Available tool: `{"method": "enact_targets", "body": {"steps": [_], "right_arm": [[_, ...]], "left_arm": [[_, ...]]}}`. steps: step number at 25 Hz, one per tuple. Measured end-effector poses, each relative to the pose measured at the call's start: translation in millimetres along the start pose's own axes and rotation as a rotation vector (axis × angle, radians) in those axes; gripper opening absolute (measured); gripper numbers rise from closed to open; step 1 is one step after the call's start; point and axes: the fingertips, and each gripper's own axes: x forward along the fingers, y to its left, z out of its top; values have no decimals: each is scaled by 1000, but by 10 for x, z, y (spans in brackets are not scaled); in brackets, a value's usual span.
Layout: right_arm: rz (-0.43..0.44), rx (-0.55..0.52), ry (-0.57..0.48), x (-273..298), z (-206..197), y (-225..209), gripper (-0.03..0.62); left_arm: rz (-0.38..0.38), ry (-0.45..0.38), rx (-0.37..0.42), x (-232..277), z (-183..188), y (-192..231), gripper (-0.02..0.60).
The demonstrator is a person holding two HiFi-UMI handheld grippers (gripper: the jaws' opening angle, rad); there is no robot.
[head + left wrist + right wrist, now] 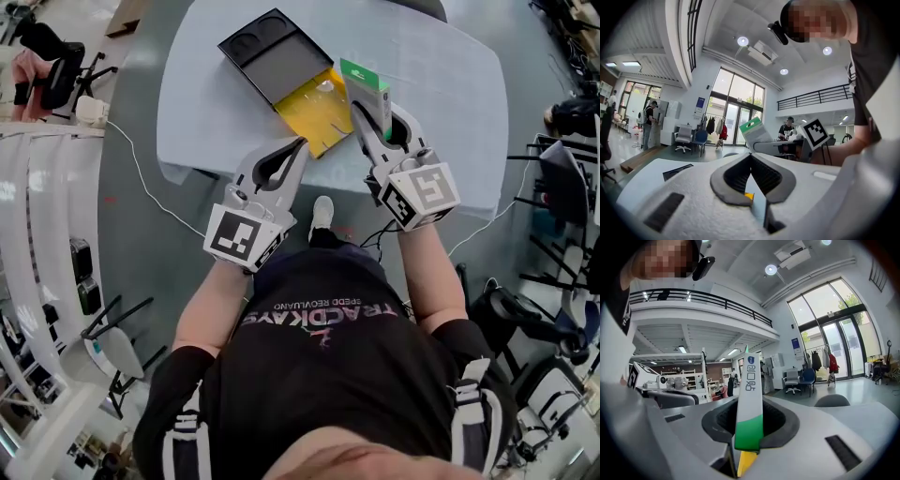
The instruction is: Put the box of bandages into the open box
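White and green, the box of bandages stands on edge in my right tongs, pinched by its flat sides between the two jaws; in the right gripper view it rises narrow and upright out of the dark pads of those tongs, green end nearest me, white end with blue print farthest; below it, through the gap, a sliver of yellow shows. My left tongs are pressed together at the tips with nothing in them; the left gripper view shows the tips of those tongs meeting, only a slit lower down, through which I see the table and a speck of yellow. Just ahead of my left tips, and to the left of my right ones, lies the open box, yellow inside; beyond it, touching its far edge, a black tray with two round hollows. Both sit on the pale blue table; the bandage box is held above it, by the open box's right side.
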Motion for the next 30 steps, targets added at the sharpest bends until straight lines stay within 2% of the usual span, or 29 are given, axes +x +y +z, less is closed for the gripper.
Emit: {"method": "enact_targets", "body": {"steps": [9,16,30], "right_arm": [[105,-14,91,239,-296,-107,89],[168,-41,205,509,-743,-129,89],[368,-61,596,873,-1857,-197,89]], "left_arm": [[56,21,-19,90,-164,-71,17],[82,58,-60,110,-462,42,17],[34,105,-79,189,-739,128,17]]}}
